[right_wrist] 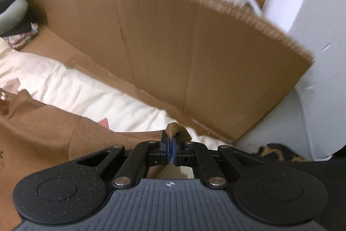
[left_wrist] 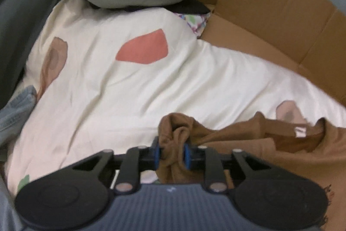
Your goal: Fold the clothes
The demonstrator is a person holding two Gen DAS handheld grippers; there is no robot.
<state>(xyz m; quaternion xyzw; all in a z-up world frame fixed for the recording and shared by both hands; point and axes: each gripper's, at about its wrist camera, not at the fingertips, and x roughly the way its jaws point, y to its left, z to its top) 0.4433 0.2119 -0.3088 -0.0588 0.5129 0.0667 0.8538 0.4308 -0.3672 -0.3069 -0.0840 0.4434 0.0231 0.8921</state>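
Both tongs (left_wrist: pixel 173 154) (right_wrist: pixel 170 152) clamped on brown shirt (left_wrist: pixel 292 157)

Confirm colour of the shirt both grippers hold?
Brown shirt, plain; clearest in the left wrist view, with a white neck tag.

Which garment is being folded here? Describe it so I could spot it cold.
Start at the cream bedspread with coloured patches, walled by brown cardboard. At its near edge lies a brown T-shirt, one bunched end between the left gripper pads, another pinched in the right gripper. Only it has a white neck label.
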